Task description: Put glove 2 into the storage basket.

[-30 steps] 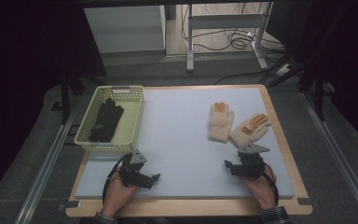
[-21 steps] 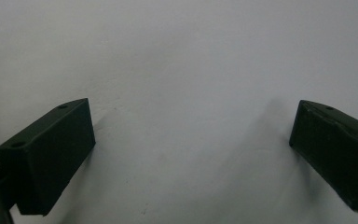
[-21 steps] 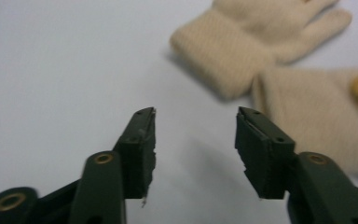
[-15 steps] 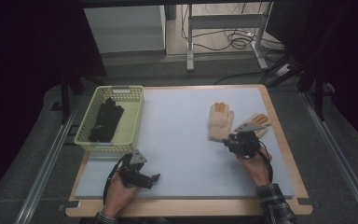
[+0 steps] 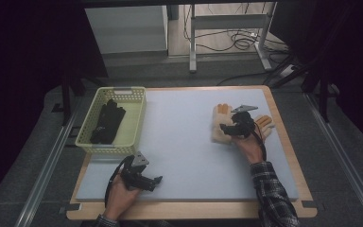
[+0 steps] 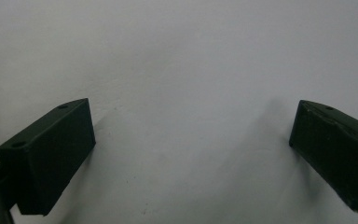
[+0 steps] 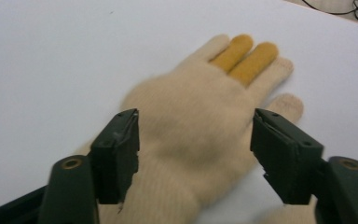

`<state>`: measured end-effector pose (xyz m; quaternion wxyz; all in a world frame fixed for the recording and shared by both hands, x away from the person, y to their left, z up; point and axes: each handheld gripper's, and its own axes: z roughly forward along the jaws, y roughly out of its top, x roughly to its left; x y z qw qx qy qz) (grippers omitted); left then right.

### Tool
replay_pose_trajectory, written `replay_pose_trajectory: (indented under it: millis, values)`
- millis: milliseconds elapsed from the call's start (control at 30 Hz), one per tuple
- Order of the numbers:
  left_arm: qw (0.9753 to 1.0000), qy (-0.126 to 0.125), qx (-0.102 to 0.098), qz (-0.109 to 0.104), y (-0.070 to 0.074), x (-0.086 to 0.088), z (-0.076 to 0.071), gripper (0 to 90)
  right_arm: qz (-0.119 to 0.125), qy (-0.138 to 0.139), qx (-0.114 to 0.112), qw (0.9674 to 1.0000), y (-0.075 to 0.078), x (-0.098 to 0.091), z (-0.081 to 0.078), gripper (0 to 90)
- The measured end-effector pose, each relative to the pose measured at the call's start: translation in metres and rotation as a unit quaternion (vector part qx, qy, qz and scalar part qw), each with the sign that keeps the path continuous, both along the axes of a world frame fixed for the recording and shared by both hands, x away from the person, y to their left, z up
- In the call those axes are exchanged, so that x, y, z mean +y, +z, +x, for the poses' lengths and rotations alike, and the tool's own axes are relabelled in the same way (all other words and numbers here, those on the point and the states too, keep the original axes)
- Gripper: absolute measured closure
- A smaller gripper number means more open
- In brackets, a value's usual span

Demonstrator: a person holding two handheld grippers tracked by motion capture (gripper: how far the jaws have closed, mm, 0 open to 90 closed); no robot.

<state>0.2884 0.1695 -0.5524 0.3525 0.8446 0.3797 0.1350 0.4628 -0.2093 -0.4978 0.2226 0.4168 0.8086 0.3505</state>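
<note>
A person's right gripper [image 5: 228,128] hovers over a cream knit glove [image 5: 219,124] lying flat on the pale mat [image 5: 184,142] toward the table's right side, its jaws having just been opening and now standing wide to either side of the glove's back, not pressing on it. In the right gripper view the glove [image 7: 200,121] lies palm-down between the jaws, two of its fingers tipped in yellow-orange and pointing away toward the far edge of the mat. A second cream glove [image 5: 263,124] lies just beside the first, partly under the right hand [image 5: 248,145] and close to the wooden border [image 5: 282,127] on the right. The left gripper [image 5: 157,181] rests low near the mat's front left corner, held in the left hand [image 5: 121,193], jaws spread wide with only bare mat [image 6: 186,93] between them. The broad middle of the mat between the two hands lies open. At the far left corner stands a yellow-green basket [image 5: 134,124], its mesh wall meeting the mat's left edge, with dark gloves [image 5: 107,122] heaped inside. A metal rail [image 5: 47,170] runs along the floor beside the table's left side.
</note>
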Motion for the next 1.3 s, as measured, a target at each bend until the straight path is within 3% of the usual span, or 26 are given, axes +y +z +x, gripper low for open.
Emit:
replay_pose_trajectory:
  millis: [167,367,433,500,600,700,833,933,1067,1300]
  values:
    - [1.0,-0.001,0.0,0.001,0.0,0.0,0.0,0.3,-0.014,0.002,0.016,0.9998,-0.011,0.011,0.02,25.0]
    - [1.0,-0.001,0.0,0.001,0.0,0.0,0.0,0.3,-0.029,0.005,0.036,0.9989,-0.022,0.018,0.032,24.1]
    - [1.0,-0.001,0.0,0.001,0.0,0.0,0.0,0.3,-0.033,0.013,0.043,0.9984,-0.023,0.021,0.033,31.7]
    - [1.0,-0.001,0.0,0.001,0.0,0.0,0.0,0.3,-0.021,0.022,0.056,0.998,-0.023,0.023,0.033,45.2]
    - [1.0,-0.001,0.0,0.001,0.0,0.0,0.0,0.3,-0.01,0.021,0.064,0.9977,-0.022,0.024,0.03,58.0]
    - [1.0,0.0,0.0,-0.001,0.0,0.0,0.0,0.3,0.007,0.018,0.072,0.9972,-0.021,0.022,0.027,64.8]
    - [1.0,0.0,0.0,0.0,0.0,0.0,0.0,0.3,0.017,0.019,0.072,0.9971,-0.017,0.02,0.024,66.9]
    - [1.0,0.0,0.0,0.0,0.0,0.0,0.0,0.3,0.045,0.028,0.06,0.9968,-0.004,0.017,0.012,71.6]
    - [1.0,-0.001,0.0,0.001,0.0,0.0,0.0,0.3,0.057,0.054,0.049,0.9958,0.012,0.023,-0.007,71.8]
    - [1.0,-0.001,0.0,0.001,0.0,0.0,0.0,0.3,0.088,0.114,0.048,0.9885,0.034,0.045,-0.05,70.9]
